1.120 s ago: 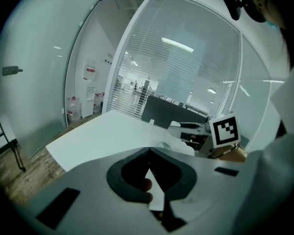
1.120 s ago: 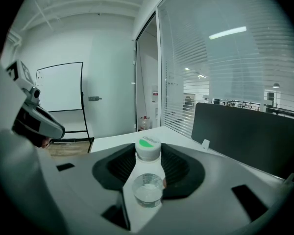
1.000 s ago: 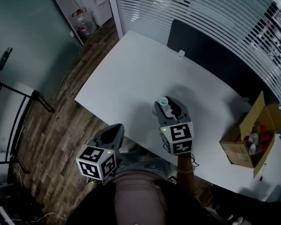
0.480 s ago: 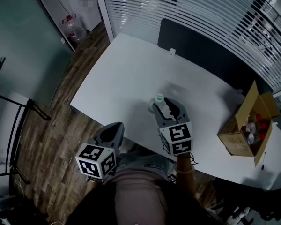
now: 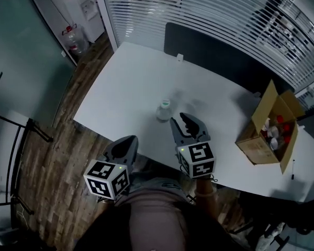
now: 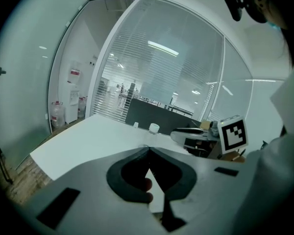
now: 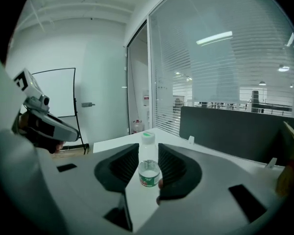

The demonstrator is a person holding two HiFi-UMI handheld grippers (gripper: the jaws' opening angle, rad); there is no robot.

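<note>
Head view: my right gripper [image 5: 181,120] is hovering over the near edge of the white table [image 5: 125,82], fingers released. The clear bottle [image 5: 164,110] is standing on the table just beyond the tips, at 11 o'clock, apart from them. My left gripper [image 5: 130,139] is hanging off the table's edge, at the bottle's 7 o'clock. A cardboard box [image 5: 251,139] is sitting at 3 o'clock, well apart. Left gripper view: fingers are pressing together, clenched on each other, with the bottle's cap [image 6: 154,127] showing at 12 o'clock. Right gripper view: fingers are standing apart, the bottle framed in the gap, cap uppermost.
</note>
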